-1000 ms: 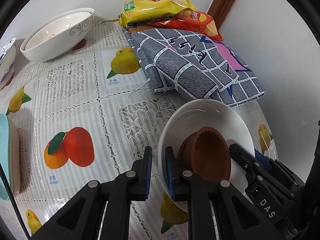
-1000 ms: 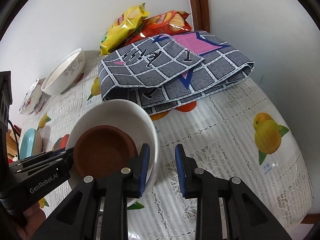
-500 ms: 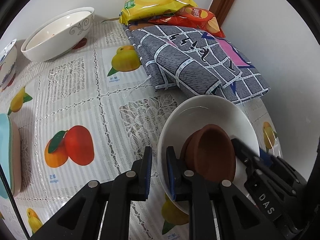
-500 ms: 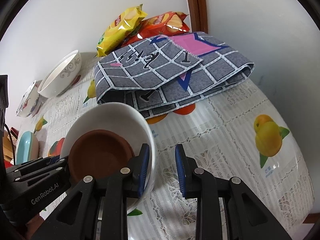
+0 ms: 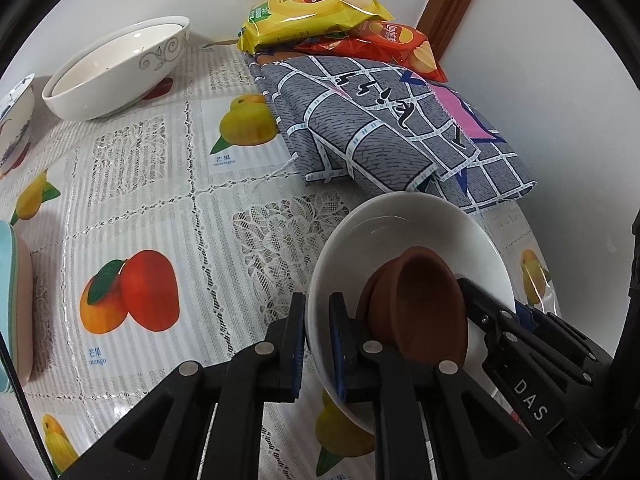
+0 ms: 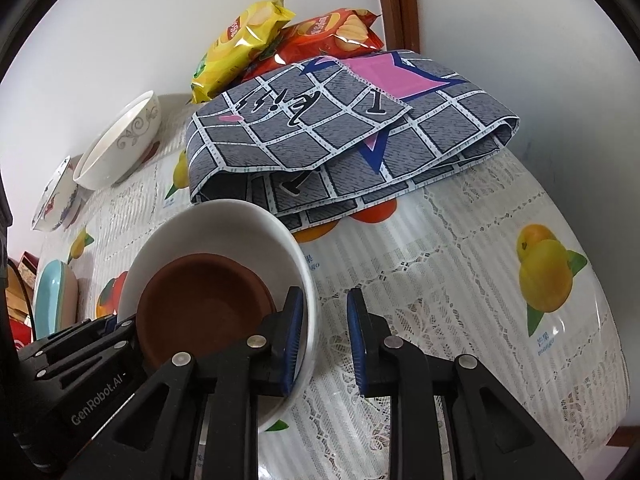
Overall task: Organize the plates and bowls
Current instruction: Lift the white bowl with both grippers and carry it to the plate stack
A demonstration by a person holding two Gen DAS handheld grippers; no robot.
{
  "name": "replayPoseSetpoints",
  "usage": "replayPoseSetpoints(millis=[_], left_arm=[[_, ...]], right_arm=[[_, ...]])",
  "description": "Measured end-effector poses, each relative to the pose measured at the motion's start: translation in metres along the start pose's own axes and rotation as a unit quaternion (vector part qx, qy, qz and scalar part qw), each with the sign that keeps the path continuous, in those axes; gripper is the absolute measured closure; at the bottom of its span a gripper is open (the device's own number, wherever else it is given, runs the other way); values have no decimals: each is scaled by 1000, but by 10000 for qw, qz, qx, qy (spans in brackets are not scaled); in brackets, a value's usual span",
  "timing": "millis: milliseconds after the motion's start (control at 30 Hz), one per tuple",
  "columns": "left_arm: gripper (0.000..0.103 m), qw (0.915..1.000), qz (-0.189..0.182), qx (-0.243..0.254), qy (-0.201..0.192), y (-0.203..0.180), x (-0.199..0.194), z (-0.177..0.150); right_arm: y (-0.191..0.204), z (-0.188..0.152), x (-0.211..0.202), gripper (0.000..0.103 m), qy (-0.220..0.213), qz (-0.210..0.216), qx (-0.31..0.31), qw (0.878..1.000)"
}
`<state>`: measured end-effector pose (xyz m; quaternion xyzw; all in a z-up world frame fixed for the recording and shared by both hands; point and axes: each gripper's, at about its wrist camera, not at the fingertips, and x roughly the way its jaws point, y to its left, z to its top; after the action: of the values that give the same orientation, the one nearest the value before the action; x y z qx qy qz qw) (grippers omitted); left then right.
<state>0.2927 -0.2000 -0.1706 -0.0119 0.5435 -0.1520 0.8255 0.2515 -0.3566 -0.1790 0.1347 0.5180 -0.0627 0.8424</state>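
A white bowl (image 5: 404,224) holds stacked brown clay saucers (image 5: 420,308). It also shows in the right wrist view (image 6: 224,232) with the saucers (image 6: 200,300) inside. My left gripper (image 5: 318,320) is shut on the bowl's left rim. My right gripper (image 6: 324,328) straddles the bowl's right rim, with a wide gap between the outer finger and the rim. The bowl is tilted and held above the table. A large white patterned bowl (image 5: 120,68) stands at the far left, a small floral bowl (image 5: 14,120) beside it, and a teal plate (image 5: 10,304) at the left edge.
A folded grey checked cloth (image 5: 380,128) lies just behind the white bowl, with yellow (image 5: 312,12) and red (image 5: 384,44) chip bags behind it in the corner by the wall. A fruit-print tablecloth (image 5: 160,200) covers the table.
The white bowl with the saucers has moved a little toward the folded cloth and tilted slightly more. Both grippers moved with it.
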Motion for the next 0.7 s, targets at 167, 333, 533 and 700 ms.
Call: replayPoseSetpoints(millis=[167, 333, 533, 700], left_arm=[[91, 9999, -75, -30, 102, 1, 1, 1], [92, 10000, 32, 49, 75, -2, 0, 1], [93, 9999, -66, -38, 129, 1, -2, -1], [93, 9998, -110, -98, 167, 9, -7, -5]], right_arm=[[4, 1, 1, 90, -25, -27, -36, 10000], [5, 0, 0, 95, -90, 26, 17, 10000], [6, -4, -4, 95, -154, 36, 69, 9998], [10, -7, -6, 94, -123, 98, 84, 9998]])
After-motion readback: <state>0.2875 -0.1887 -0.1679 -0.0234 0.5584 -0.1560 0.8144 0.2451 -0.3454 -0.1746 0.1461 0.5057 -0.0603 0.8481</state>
